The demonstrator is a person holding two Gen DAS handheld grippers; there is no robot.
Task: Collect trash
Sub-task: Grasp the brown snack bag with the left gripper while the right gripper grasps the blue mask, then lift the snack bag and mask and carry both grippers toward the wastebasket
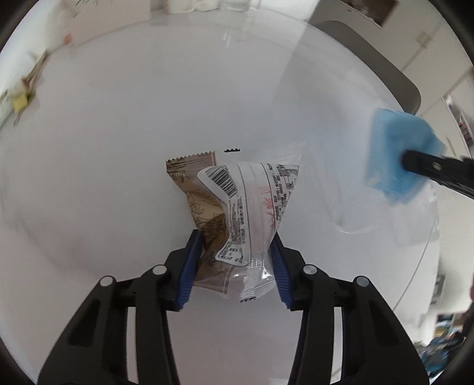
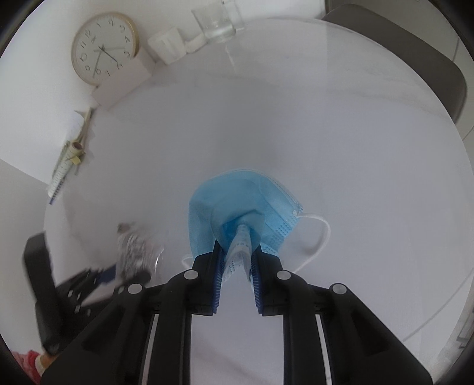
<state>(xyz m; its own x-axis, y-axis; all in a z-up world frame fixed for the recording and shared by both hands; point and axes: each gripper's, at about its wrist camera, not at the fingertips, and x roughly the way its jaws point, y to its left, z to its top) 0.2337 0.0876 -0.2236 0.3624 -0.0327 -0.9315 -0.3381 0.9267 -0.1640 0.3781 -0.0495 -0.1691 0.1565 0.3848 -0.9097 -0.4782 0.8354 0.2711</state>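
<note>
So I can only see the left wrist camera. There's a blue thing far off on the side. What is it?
Observer: A blue face mask, pinched in the right gripper.
Operator: Does it have strings?
Observer: Yes, a white ear loop hangs off its right side.
Operator: Is anything else on the table over there?
Observer: A round wall clock lies at the far left edge of the table, with a clear glass farther along.
</note>
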